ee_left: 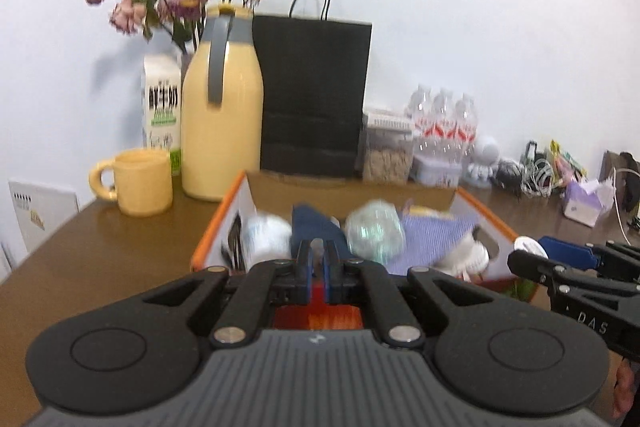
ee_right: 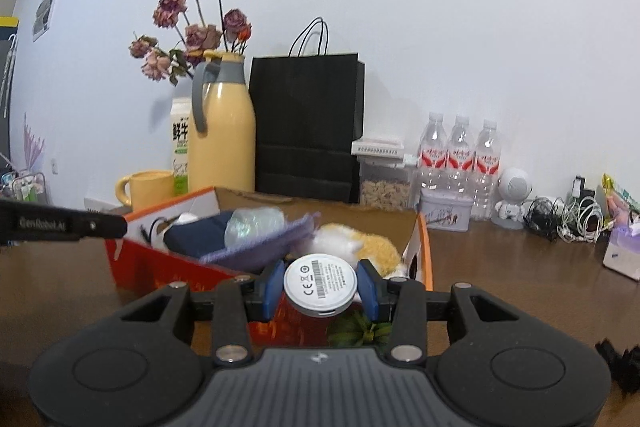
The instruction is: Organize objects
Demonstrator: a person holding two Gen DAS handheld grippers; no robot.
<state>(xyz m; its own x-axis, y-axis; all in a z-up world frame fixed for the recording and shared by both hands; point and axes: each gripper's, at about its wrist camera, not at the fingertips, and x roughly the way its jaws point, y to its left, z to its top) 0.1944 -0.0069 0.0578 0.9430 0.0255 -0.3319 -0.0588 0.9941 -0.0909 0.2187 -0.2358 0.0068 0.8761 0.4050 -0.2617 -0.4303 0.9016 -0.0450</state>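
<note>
White disc (ee_right: 320, 283) clamped in right gripper (ee_right: 320, 289) near box (ee_right: 424, 247), left gripper (ee_left: 319, 269) nearly closed, nothing held, above box.

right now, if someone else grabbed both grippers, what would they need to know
Right gripper: shut on a round white disc, held in front of the near wall of the orange box.
Left gripper: fingers nearly together, nothing visibly between them, low at the box's near edge.
In the box already: a plush toy, a purple cloth, a clear crumpled plastic item and a navy item.
Done: those things are boxed. Left: the disc probably goes in next. A green leafy item lies on the table below the right gripper, outside the box; whether it belongs in the box is unclear.
</note>
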